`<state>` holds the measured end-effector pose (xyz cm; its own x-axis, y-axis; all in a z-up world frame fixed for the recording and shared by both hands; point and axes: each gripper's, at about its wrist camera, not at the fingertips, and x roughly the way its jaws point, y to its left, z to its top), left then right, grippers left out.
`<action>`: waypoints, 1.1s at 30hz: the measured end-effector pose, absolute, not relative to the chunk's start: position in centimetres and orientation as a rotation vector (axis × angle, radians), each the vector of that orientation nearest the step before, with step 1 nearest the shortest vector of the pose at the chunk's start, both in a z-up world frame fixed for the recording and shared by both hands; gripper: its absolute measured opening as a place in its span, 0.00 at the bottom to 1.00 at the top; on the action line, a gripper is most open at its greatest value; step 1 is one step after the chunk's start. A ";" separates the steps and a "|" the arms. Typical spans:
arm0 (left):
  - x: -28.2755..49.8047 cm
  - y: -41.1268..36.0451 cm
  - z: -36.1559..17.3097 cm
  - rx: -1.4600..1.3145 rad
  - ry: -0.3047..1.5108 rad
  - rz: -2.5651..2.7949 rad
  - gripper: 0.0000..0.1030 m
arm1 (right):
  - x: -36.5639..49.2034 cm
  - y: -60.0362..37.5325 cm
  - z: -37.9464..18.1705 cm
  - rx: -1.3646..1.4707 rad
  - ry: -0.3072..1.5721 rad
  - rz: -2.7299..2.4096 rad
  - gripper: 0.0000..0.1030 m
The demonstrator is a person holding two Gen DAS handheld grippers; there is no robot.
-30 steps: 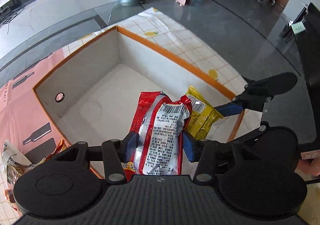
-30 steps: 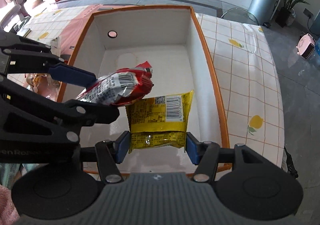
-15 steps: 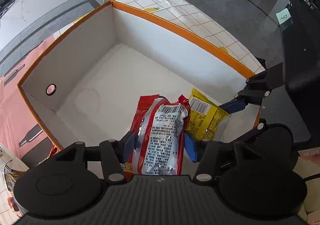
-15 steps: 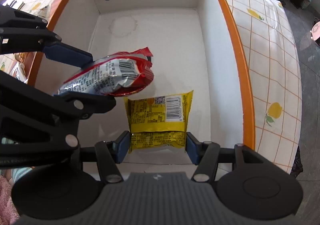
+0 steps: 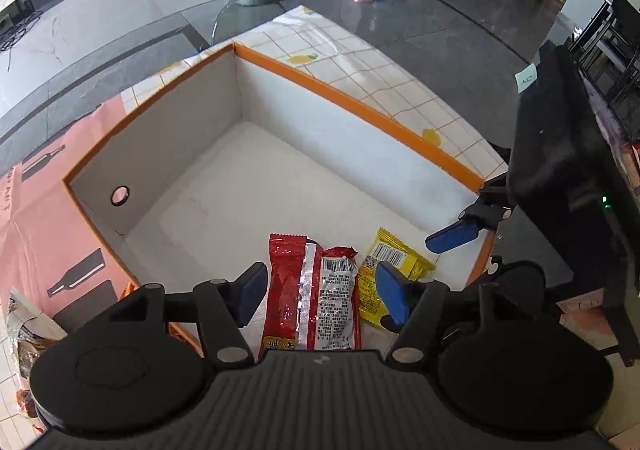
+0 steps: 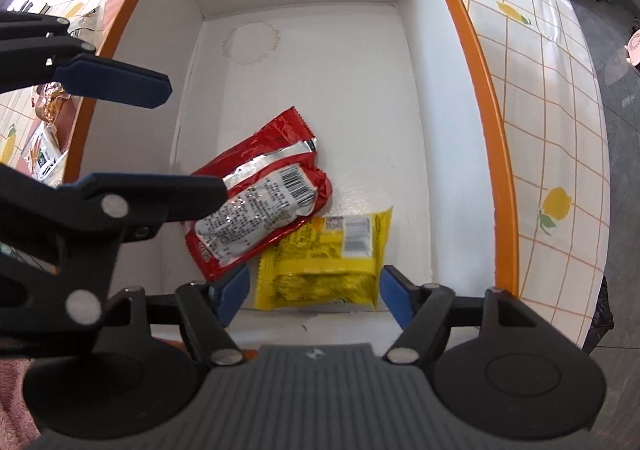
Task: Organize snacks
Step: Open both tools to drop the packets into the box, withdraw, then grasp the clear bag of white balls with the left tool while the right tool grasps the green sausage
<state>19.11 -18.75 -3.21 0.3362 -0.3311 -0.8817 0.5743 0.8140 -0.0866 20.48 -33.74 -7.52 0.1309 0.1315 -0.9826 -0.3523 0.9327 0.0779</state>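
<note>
A red snack packet lies on the floor of the white box with an orange rim, partly over a yellow snack packet. My left gripper is open above the red packet, its fingers apart from it. In the right wrist view the red packet rests on the yellow packet near the box's near wall. My right gripper is open with the yellow packet lying between its blue pads. The left gripper's fingers show at the left.
More snack packets lie outside the box on the pink and tiled cloth at left. A black device stands to the right of the box. The far part of the box floor is bare.
Both grippers have opened. The red packet dropped from the left gripper onto the box floor, and the yellow packet left the right gripper and lies under it.
</note>
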 end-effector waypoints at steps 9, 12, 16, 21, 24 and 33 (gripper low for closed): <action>15.2 -15.1 0.0 0.218 0.993 -0.543 0.71 | 17.1 -33.2 -3.6 -0.160 1.279 0.268 0.78; 13.6 -13.3 0.8 0.202 0.963 -0.501 0.71 | 15.0 -32.7 -1.6 -0.115 1.184 0.231 0.78; 11.6 -10.4 1.9 0.193 0.932 -0.452 0.71 | 12.0 -31.0 0.6 -0.061 1.074 0.224 0.78; 9.4 -6.5 2.4 0.176 0.916 -0.377 0.72 | 8.6 -27.6 2.3 -0.017 0.958 0.233 0.78; 8.2 -4.0 2.2 0.159 0.914 -0.328 0.72 | 7.0 -25.4 2.3 0.009 0.909 0.230 0.78; 5.5 2.9 0.8 0.109 0.932 -0.241 0.72 | 3.4 -18.4 0.1 0.044 0.808 0.228 0.78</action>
<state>5.53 2.93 0.78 0.5718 -0.1578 -0.8051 0.2514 0.9678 -0.0111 3.43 -18.44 0.15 0.6678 0.2185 -0.7116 -0.1851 0.9747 0.1256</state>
